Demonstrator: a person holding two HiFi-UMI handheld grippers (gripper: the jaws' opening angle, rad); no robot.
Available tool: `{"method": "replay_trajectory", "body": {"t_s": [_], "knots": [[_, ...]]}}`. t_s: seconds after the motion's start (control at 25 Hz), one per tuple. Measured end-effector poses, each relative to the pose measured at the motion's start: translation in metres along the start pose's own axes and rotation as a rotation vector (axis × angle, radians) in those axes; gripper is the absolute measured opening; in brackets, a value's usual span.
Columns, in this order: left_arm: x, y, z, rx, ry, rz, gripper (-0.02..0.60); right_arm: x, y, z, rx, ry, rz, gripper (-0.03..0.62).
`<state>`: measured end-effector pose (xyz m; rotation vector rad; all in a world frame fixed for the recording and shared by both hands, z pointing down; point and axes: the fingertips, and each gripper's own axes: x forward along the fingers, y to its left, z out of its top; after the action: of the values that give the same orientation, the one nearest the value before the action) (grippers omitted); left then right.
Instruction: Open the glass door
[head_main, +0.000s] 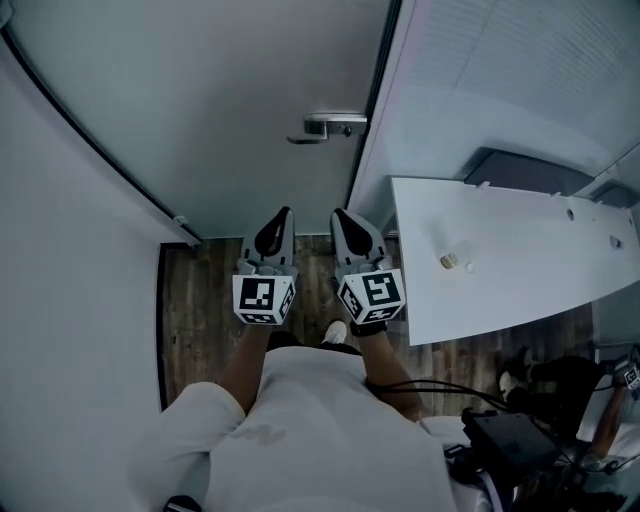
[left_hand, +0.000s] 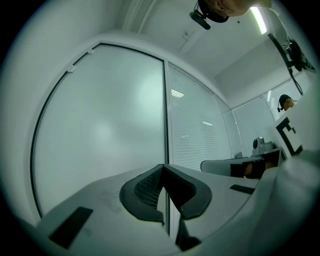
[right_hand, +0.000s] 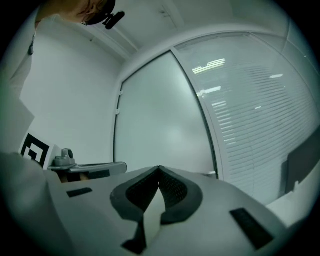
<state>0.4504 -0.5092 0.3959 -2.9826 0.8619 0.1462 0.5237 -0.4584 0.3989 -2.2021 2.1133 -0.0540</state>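
A frosted glass door (head_main: 230, 90) stands shut ahead of me, with a metal lever handle (head_main: 334, 125) near its right edge. My left gripper (head_main: 284, 214) and right gripper (head_main: 338, 215) are held side by side in front of the door, below the handle and apart from it. Both are shut with nothing between the jaws. In the left gripper view the door (left_hand: 100, 120) fills the left and my left gripper (left_hand: 162, 167) points at its dark right edge. In the right gripper view my right gripper (right_hand: 159, 170) faces the door (right_hand: 160, 125).
A white table (head_main: 500, 250) with two small objects (head_main: 450, 262) stands at the right, close to my right gripper. A glass wall with blinds (head_main: 520, 70) runs beside the door. A white wall (head_main: 60, 280) closes the left. Dark equipment and cables (head_main: 510, 440) lie at lower right.
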Motion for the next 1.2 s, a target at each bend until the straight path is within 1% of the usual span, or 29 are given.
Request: {"method": "replay_trajectory", "body": {"t_s": [0.12,0.24,0.32,0.48,0.6,0.64,0.68,0.76,0.88,0.96,1.0,1.2], "knots": [[0.035,0.001,-0.023,0.037,0.045,0.018,-0.002,0.017,-0.034,-0.023,0.052,0.054,-0.027,0.002],[0.071,0.008,-0.036,0.052,0.082,-0.005,-0.002,0.033,-0.052,-0.021,0.039,0.055,-0.024,0.002],[0.098,0.014,-0.042,0.065,0.097,-0.041,-0.002,0.043,-0.071,-0.018,0.037,0.051,-0.053,0.002],[0.151,0.032,-0.059,0.105,0.152,-0.140,0.002,0.065,-0.106,-0.013,0.040,0.057,-0.137,0.002],[0.184,0.048,-0.083,0.116,0.233,-0.223,0.005,0.080,-0.123,-0.016,0.043,0.065,-0.189,0.002],[0.195,0.053,-0.091,0.124,0.269,-0.251,0.019,0.086,-0.129,-0.018,0.048,0.071,-0.203,0.002],[0.205,0.056,-0.099,0.146,0.307,-0.282,0.049,0.092,-0.134,-0.020,0.053,0.079,-0.215,0.002],[0.219,0.061,-0.117,0.224,0.390,-0.355,0.088,0.100,-0.141,-0.025,0.061,0.093,-0.235,0.002],[0.234,0.066,-0.150,0.384,0.500,-0.462,0.097,0.110,-0.148,-0.035,0.066,0.109,-0.263,0.002],[0.241,0.070,-0.168,0.493,0.558,-0.521,0.097,0.114,-0.152,-0.042,0.072,0.119,-0.289,0.002],[0.244,0.071,-0.173,0.531,0.578,-0.544,0.097,0.116,-0.155,-0.045,0.075,0.123,-0.303,0.002],[0.255,0.078,-0.185,0.633,0.643,-0.636,0.095,0.123,-0.165,-0.048,0.073,0.132,-0.353,0.002]]}}
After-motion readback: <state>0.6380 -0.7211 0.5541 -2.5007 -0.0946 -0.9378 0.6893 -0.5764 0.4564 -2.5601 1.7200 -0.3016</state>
